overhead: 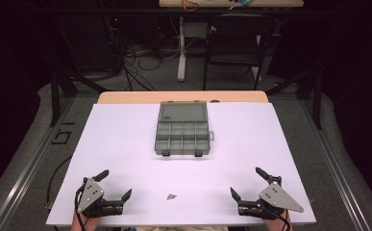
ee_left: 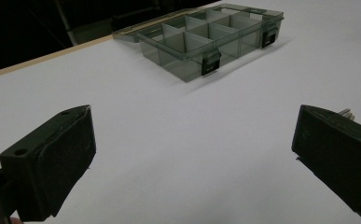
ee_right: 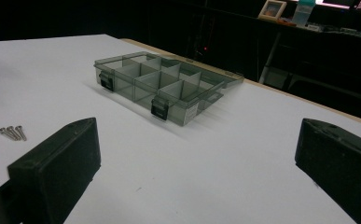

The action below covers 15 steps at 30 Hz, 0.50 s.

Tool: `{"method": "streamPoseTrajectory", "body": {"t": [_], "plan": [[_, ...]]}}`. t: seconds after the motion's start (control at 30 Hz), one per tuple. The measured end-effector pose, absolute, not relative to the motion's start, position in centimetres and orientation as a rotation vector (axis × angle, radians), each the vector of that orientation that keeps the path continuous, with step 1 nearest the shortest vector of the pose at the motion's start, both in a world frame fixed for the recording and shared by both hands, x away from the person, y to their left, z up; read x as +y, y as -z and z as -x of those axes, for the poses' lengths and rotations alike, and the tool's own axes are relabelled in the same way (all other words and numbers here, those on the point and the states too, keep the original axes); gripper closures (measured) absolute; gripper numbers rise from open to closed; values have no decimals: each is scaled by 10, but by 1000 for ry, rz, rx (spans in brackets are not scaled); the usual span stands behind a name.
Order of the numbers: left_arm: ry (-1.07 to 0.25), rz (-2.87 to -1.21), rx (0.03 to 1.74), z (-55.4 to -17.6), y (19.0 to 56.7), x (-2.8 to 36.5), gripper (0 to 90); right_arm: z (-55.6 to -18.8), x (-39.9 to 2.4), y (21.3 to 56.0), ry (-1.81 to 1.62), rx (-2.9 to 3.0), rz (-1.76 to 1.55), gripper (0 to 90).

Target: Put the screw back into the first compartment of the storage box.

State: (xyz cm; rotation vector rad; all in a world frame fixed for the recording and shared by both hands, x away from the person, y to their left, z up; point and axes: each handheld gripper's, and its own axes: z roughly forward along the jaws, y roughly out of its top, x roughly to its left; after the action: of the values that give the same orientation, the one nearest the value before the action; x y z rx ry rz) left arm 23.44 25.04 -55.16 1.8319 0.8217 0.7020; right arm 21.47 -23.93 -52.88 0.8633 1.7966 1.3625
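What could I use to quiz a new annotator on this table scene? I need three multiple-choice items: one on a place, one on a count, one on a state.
1. Where do the small metal screws lie?
A. Inside the organizer box
B. On the white table sheet between the two grippers
C. On the bare wooden edge of the table

2. How many screws are there?
A. One
B. Three
C. Six

3. What state is the smoky grey transparent plastic organizer box in?
A. Lid open, laid back flat
B. Lid shut and latched
C. Turned upside down

Answers:
1 B, the high view shows them near the front edge, between the left gripper and right gripper.
2 B, the right gripper view shows three side by side.
3 A, the compartments are exposed and the lid lies behind them.
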Motion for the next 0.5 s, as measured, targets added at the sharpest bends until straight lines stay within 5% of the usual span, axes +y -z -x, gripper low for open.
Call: {"method": "streamPoseTrajectory", "body": {"t": [0.5], "plan": [[-675,-1849,799,-237,552,241,0,-219,-240,530,-1369,1823,-851,0]]}}
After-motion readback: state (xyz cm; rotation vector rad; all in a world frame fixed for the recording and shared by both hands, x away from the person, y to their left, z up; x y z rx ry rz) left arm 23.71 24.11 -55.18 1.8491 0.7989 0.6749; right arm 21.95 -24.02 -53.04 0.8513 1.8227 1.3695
